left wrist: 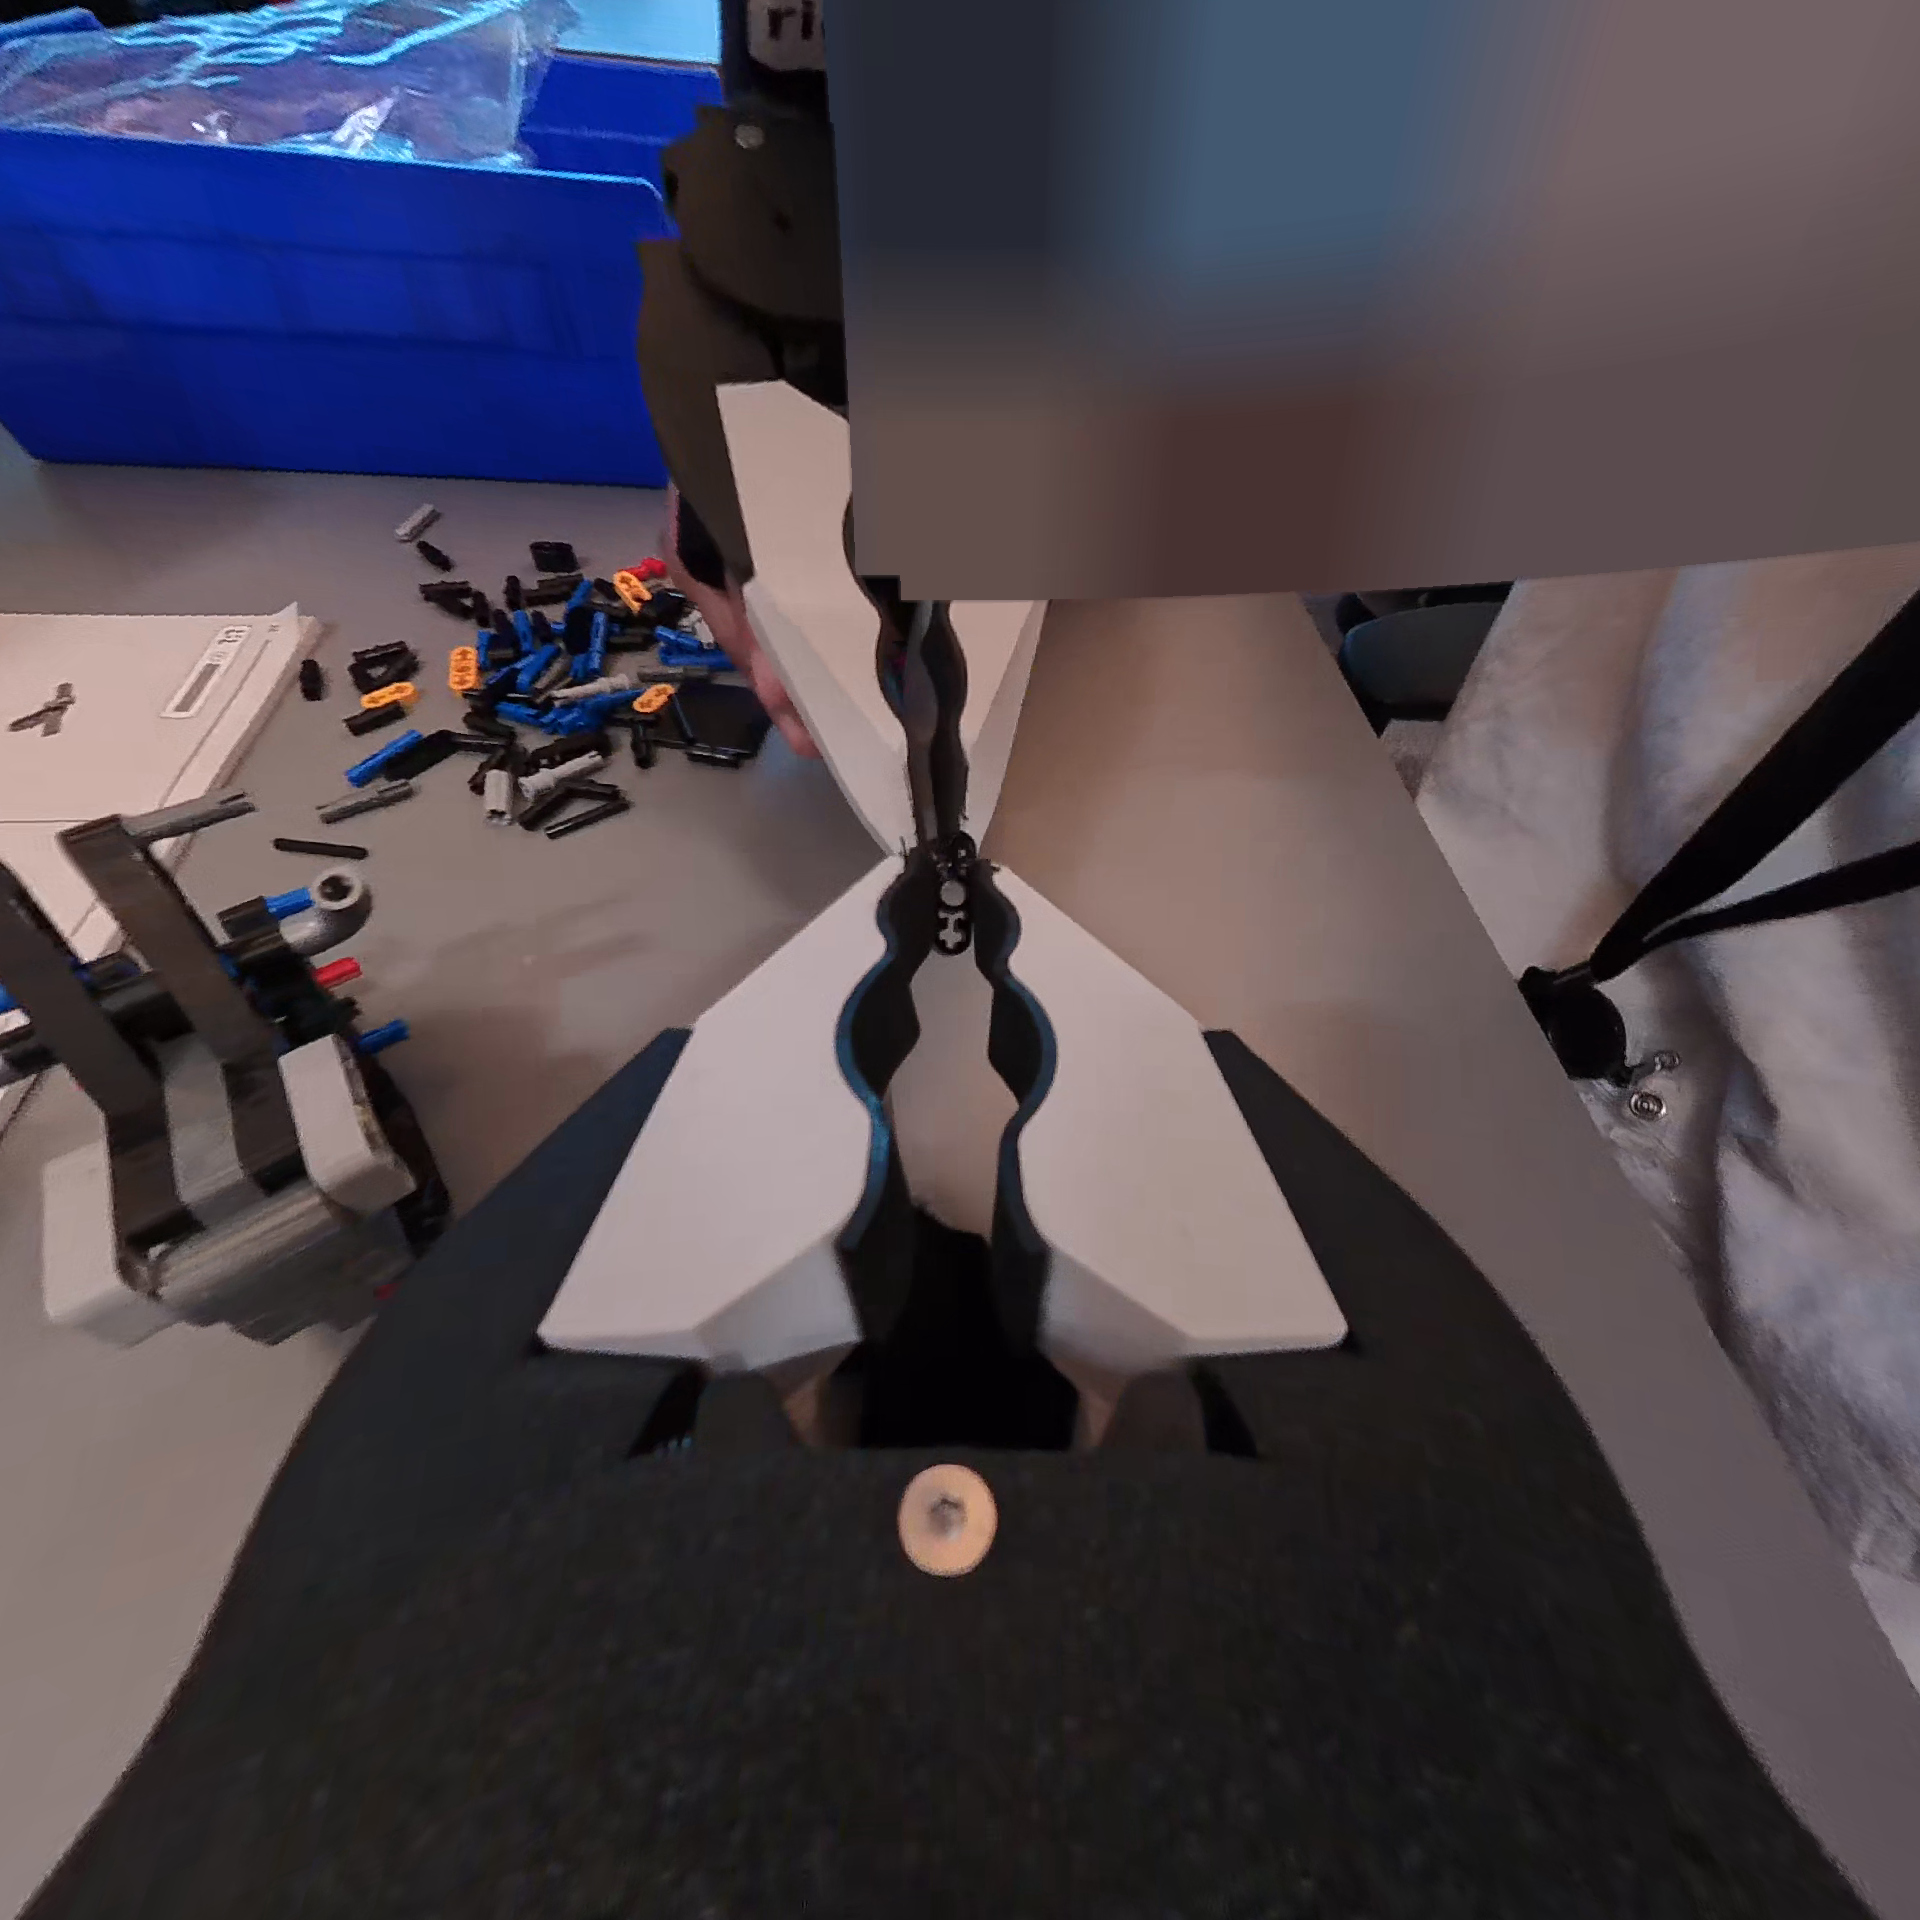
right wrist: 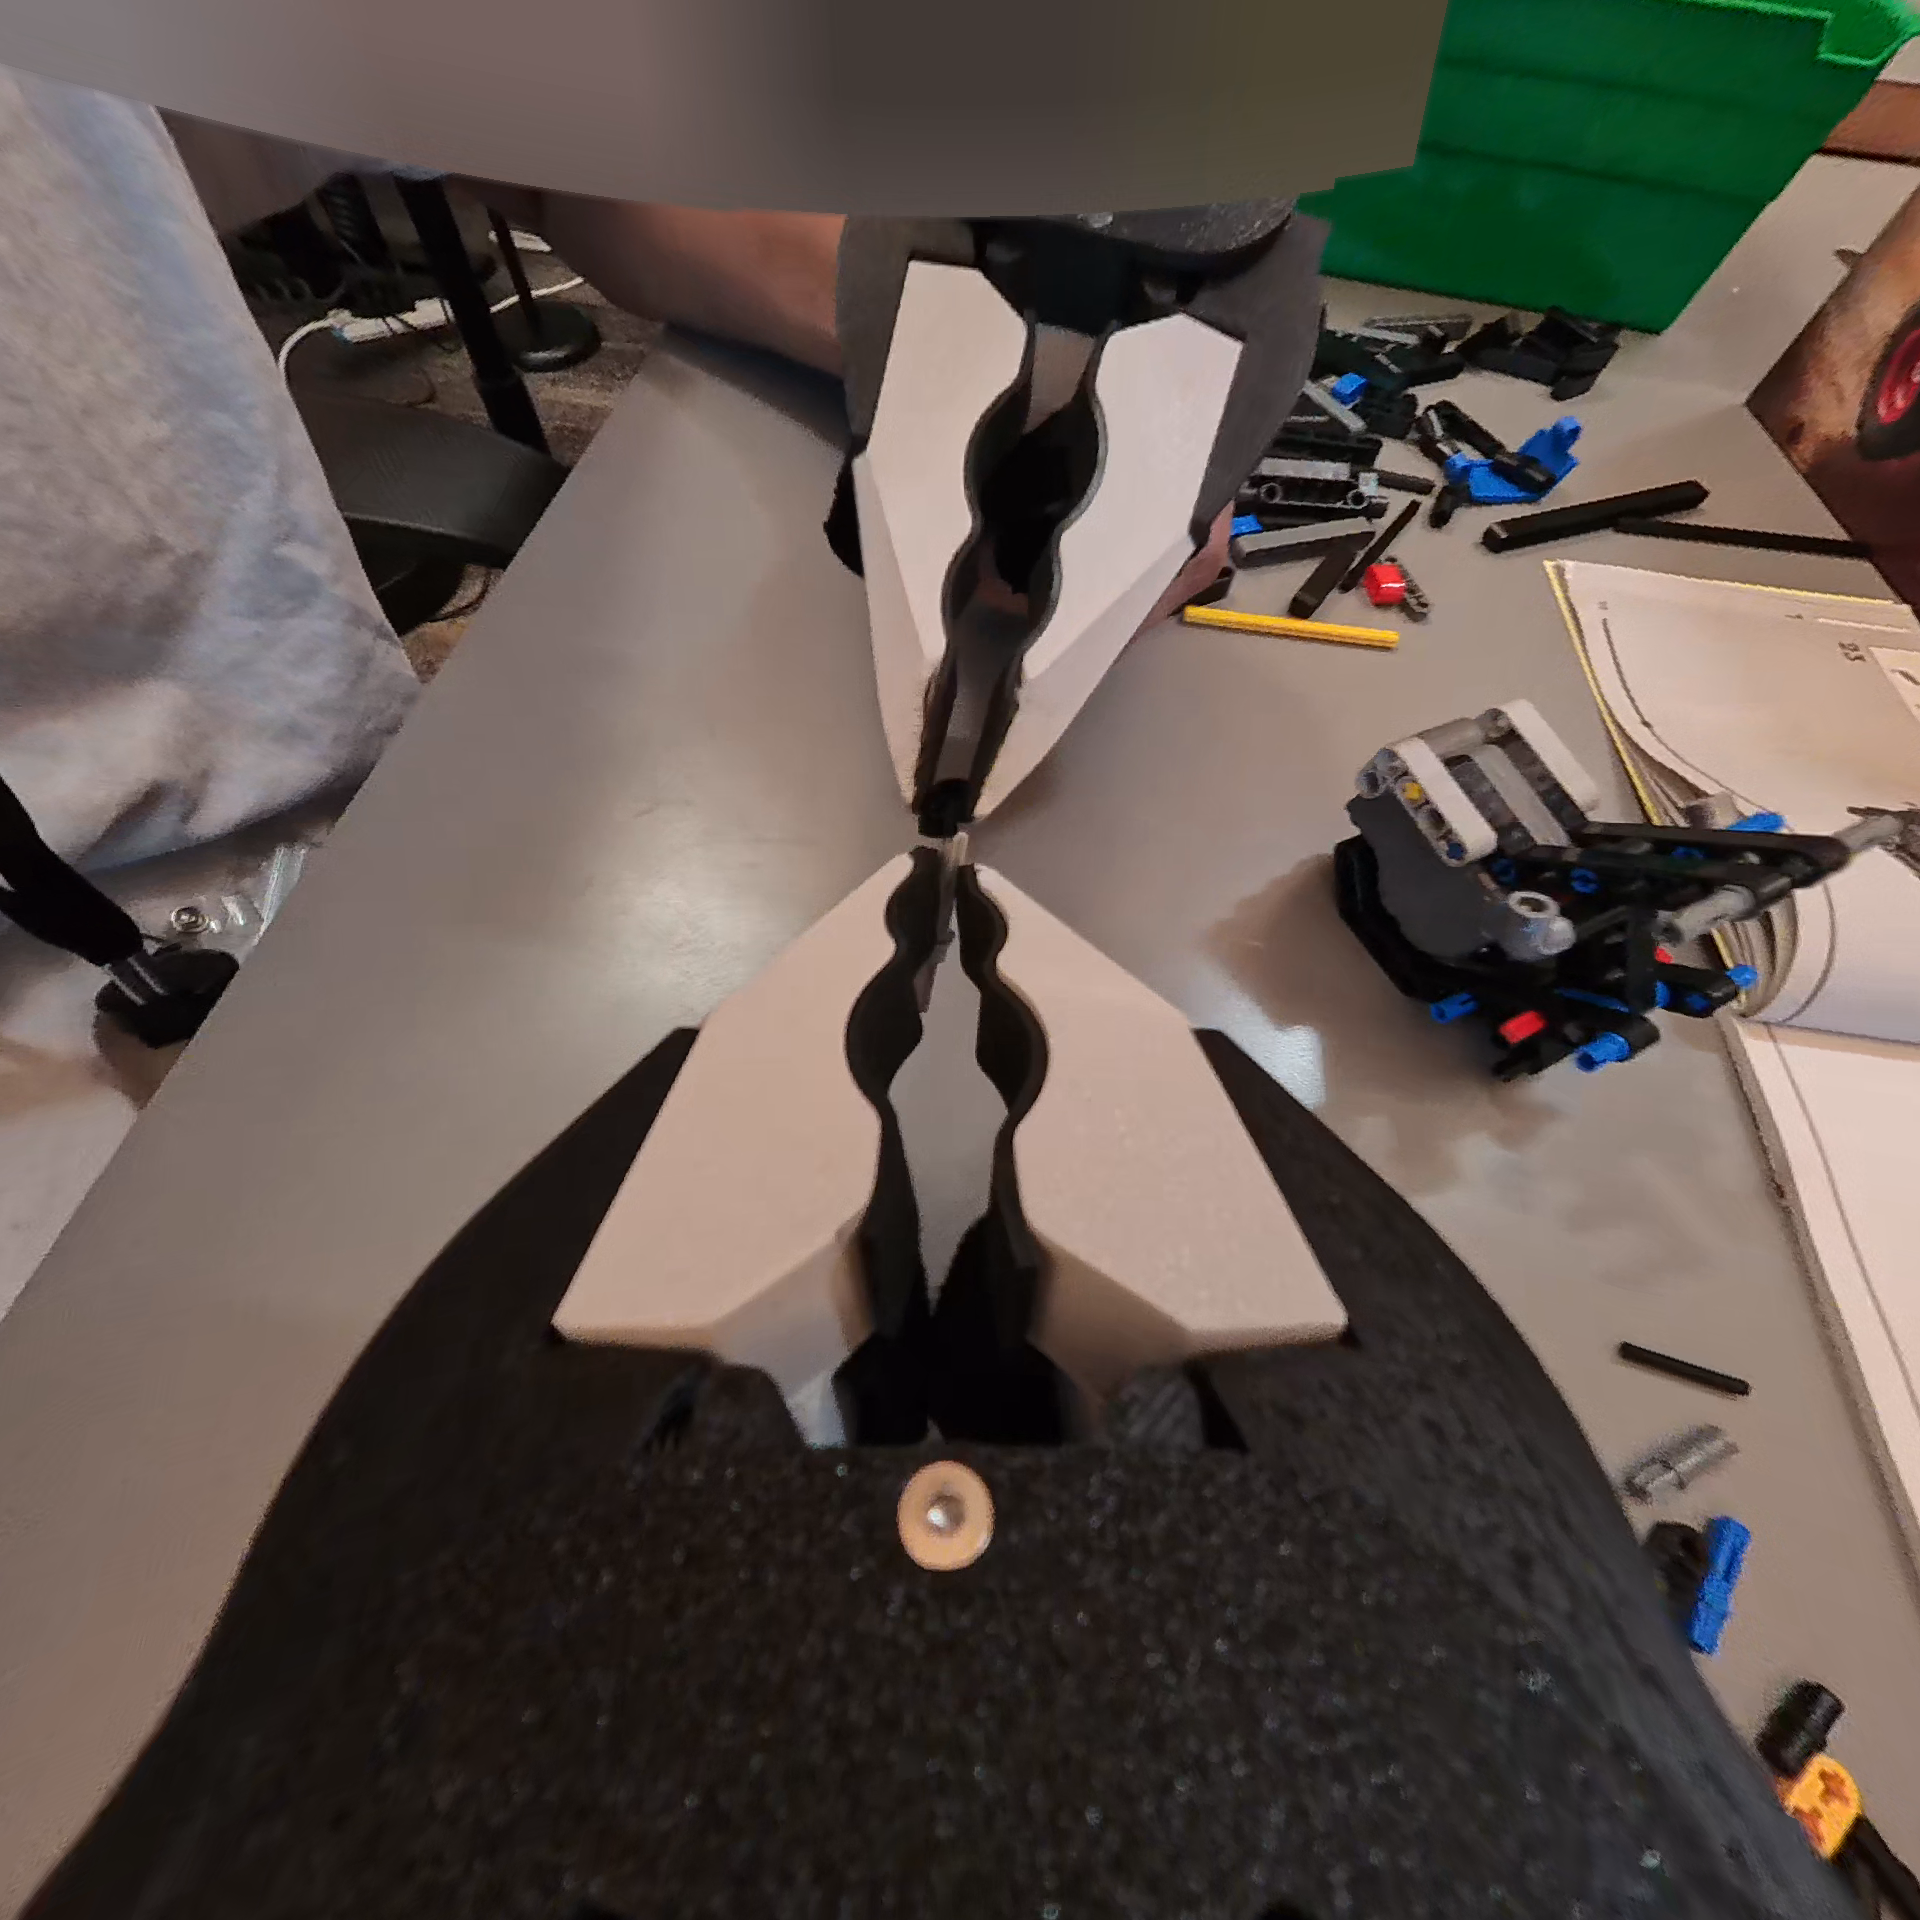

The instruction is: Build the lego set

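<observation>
My left gripper (left wrist: 948,883) is shut on a small black connector piece (left wrist: 953,923) and holds it above the table's edge. My right gripper (right wrist: 943,864) is shut on a thin light-grey pin (right wrist: 950,896). The two grippers meet tip to tip. In the left wrist view the right gripper (left wrist: 928,831) comes down from above, and a grey round end shows in a hole of the black piece. In the right wrist view the left gripper (right wrist: 945,798) points toward me with the black piece (right wrist: 943,808) touching the pin.
A partly built model (left wrist: 208,1091) (right wrist: 1538,894) stands on the grey table (left wrist: 582,935) next to an instruction booklet (right wrist: 1766,727). Loose parts lie in piles (left wrist: 561,675) (right wrist: 1382,468). A blue bin (left wrist: 312,312) and a green bin (right wrist: 1610,156) stand at the back. A person's lap lies beyond the table's edge. Left and right tips are no more than a few centimetres apart.
</observation>
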The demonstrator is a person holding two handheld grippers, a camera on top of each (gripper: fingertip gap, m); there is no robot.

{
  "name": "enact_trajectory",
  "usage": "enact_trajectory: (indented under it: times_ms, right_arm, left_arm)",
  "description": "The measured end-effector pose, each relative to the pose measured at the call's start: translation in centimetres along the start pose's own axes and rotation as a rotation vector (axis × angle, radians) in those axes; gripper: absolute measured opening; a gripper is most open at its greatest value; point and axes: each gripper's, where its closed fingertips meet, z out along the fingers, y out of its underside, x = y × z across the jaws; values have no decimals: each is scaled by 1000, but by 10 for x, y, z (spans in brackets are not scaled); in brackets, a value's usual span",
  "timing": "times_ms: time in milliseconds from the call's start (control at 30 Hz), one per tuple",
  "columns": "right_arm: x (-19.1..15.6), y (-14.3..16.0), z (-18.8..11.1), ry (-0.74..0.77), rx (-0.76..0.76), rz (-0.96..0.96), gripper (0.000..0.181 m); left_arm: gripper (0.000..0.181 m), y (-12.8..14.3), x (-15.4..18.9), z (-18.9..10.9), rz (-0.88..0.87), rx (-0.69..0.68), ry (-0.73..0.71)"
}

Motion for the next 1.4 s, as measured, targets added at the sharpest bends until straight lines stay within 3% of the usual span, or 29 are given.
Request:
enact_trajectory:
  times_ms: [400, 1033, 1400]
  right_arm:
    - [-17, 8, 8, -73, -57, -32, 3]
    - [-21, 0, 4, -110, -13, -19, 3]
    - [-30, 12, 11, -154, -125, 34, 2]
  left_arm:
    - [5, 13, 13, 4, 31, -85, 62]
    - [5, 8, 17, 3, 24, -72, 86]
    - [5, 26, 22, 9, 156, -220, 34]
